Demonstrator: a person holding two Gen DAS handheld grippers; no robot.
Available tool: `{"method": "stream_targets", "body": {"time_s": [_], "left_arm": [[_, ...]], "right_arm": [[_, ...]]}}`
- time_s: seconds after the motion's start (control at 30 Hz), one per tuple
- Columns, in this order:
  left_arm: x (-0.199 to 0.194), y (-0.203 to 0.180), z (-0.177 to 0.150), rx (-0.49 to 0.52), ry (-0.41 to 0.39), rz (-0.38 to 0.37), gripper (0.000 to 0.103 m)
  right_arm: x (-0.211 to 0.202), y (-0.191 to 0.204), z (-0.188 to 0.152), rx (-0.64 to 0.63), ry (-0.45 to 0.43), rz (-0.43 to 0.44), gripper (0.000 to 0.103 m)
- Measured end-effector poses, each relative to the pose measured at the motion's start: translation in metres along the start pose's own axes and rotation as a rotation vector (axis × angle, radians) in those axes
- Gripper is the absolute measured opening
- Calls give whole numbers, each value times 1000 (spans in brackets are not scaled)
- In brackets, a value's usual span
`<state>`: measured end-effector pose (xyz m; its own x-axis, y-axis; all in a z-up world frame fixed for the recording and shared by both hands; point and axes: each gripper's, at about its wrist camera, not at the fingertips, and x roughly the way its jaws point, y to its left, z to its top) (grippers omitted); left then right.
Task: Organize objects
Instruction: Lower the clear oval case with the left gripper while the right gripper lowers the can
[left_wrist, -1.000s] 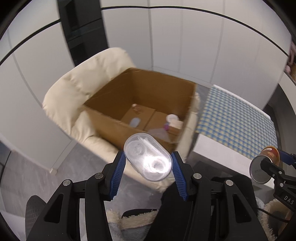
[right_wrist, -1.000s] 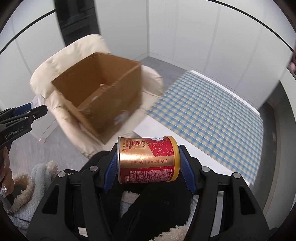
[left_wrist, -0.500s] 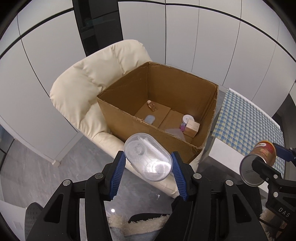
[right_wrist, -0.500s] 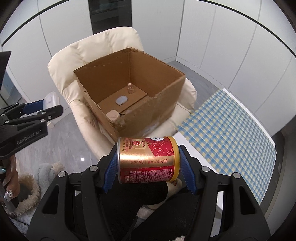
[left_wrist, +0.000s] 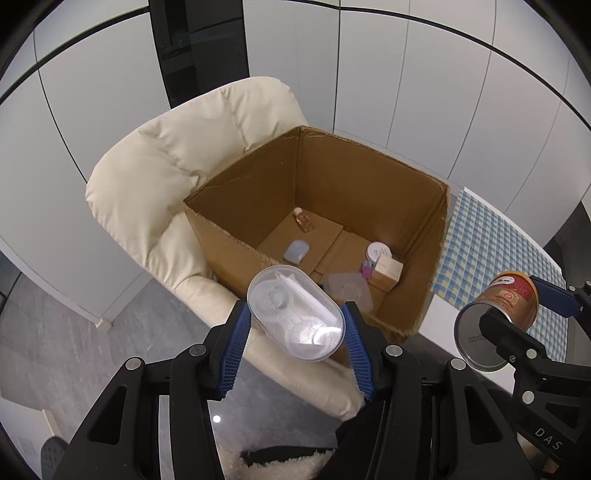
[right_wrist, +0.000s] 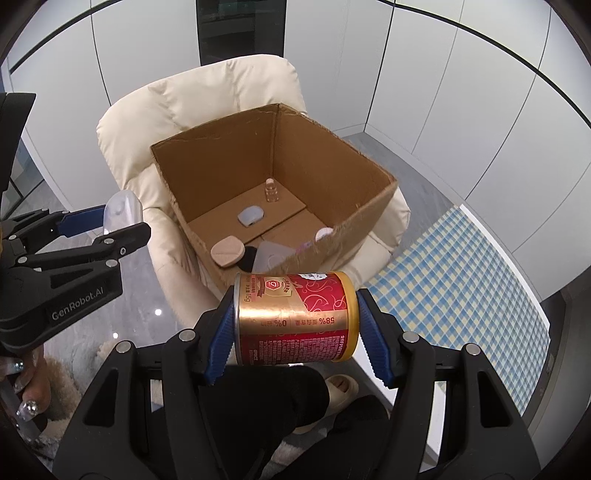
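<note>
**Two loads carried to the box**

The left claw (left_wrist: 297, 338) is clamped on a clear oval plastic container (left_wrist: 295, 312); the right claw (right_wrist: 295, 326) is clamped across the ends of a red-and-gold metal can (right_wrist: 295, 317). Both hang short of the open brown cardboard box (right_wrist: 332, 147) on the cream padded armchair (left_wrist: 166, 166) — the carrying step, I judge. Next, each load must clear the near rim before release. The can lies sideways, long axis running from pad to pad; the container's long axis slants away toward the upper left. A blue-and-yellow checked cloth (right_wrist: 461, 277) lies to the right.
</note>
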<state>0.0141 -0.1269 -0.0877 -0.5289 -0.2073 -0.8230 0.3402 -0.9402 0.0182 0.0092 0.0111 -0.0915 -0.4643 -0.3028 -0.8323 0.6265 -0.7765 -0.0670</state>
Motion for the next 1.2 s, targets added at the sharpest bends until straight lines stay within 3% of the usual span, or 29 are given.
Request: {"method": "stream_targets", "body": {"time_s": [0.53,1.0,1.2], "left_arm": [[53,19,48,-82,-4,30,51],[108,7,90,-81,11,58,51],[125,3,92,-76,34,58,51]], "right_arm": [[59,4,58,-44,1,-13,64],[126,-1,96,-47,33,1,64],[149,-13,102,-19,60,6,64]]}}
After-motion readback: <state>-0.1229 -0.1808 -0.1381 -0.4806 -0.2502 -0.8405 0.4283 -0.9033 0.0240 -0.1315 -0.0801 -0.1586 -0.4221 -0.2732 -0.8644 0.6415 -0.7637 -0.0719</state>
